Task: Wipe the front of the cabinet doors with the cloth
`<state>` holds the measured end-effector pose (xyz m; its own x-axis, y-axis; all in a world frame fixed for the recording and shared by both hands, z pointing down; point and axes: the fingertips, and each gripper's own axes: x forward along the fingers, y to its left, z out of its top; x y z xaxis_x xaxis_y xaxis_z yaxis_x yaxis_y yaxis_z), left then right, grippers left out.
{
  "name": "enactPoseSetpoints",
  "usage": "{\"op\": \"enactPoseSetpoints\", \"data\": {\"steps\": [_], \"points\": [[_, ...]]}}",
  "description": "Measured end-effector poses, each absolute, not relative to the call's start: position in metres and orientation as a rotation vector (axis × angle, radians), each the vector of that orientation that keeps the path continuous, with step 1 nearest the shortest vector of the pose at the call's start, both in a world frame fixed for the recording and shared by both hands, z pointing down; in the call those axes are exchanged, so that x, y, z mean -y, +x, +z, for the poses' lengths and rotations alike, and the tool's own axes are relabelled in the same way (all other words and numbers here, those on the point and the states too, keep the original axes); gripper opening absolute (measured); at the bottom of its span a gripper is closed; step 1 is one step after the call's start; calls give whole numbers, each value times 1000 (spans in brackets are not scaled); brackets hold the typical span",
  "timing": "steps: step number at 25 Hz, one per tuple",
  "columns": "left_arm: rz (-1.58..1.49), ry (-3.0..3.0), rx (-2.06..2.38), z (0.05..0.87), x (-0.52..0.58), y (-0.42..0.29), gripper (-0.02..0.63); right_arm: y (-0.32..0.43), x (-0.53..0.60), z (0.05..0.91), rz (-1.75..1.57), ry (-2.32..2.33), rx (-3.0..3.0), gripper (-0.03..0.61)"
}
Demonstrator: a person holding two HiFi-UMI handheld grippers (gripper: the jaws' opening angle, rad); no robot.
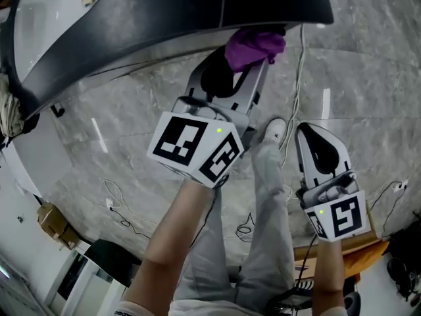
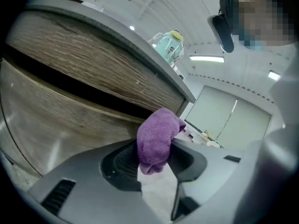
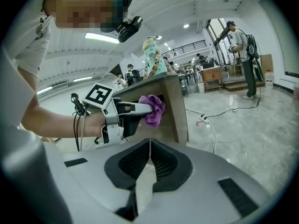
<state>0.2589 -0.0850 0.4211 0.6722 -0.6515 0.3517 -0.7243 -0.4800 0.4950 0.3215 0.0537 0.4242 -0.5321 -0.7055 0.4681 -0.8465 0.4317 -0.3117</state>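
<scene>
Up close, the right gripper (image 3: 149, 141) has its jaws pressed together on nothing. In the head view it hangs low at the person's side, well apart from the cabinet, so it plays no part in the wiping.

The left gripper (image 2: 154, 155) is pinching the purple cloth (image 2: 159, 129). A wad of it bulges out past the jaw tips, and a fold hangs down between them.

Just beyond the cloth are the wood-grain cabinet doors (image 2: 70, 108), with a dark gap running between the upper and lower panels. The right gripper view shows the cloth held high against the front, under the lip of the cabinet top (image 1: 164, 18) and close to the corner. It looks to be at the surface, though I cannot tell if it is pressed firmly or only just touching.

As for progress, the cloth is in hand and brought to the doors, so the pick-up is done and the wiping is either starting or under way. No damp streak or cleaned patch shows on the wood, so nothing tells how much has been covered. Judging by where the cloth sits, the lower panel and the long stretch away from the corner are probably left to do.

Farther off, a pale green bottle (image 2: 169, 43) stands on the cabinet top, and a white cable (image 1: 299, 84) trails over the marbled floor (image 1: 368, 78).
</scene>
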Motion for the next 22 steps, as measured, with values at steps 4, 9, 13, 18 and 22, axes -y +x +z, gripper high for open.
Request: {"op": "enactPoseSetpoints", "data": {"steps": [4, 9, 13, 18, 22], "points": [[165, 2255, 1087, 427, 92, 221, 150, 289, -47, 430, 745, 1312, 2413, 29], [197, 2241, 1128, 435, 97, 168, 150, 248, -45, 431, 749, 1275, 2424, 29], [209, 2190, 1177, 441, 99, 121, 152, 215, -43, 434, 748, 1244, 2438, 29], [234, 2157, 1263, 442, 97, 78, 152, 186, -41, 431, 745, 1213, 2456, 29], [256, 2153, 1298, 441, 100, 47, 152, 159, -33, 427, 735, 1189, 2478, 29]]}}
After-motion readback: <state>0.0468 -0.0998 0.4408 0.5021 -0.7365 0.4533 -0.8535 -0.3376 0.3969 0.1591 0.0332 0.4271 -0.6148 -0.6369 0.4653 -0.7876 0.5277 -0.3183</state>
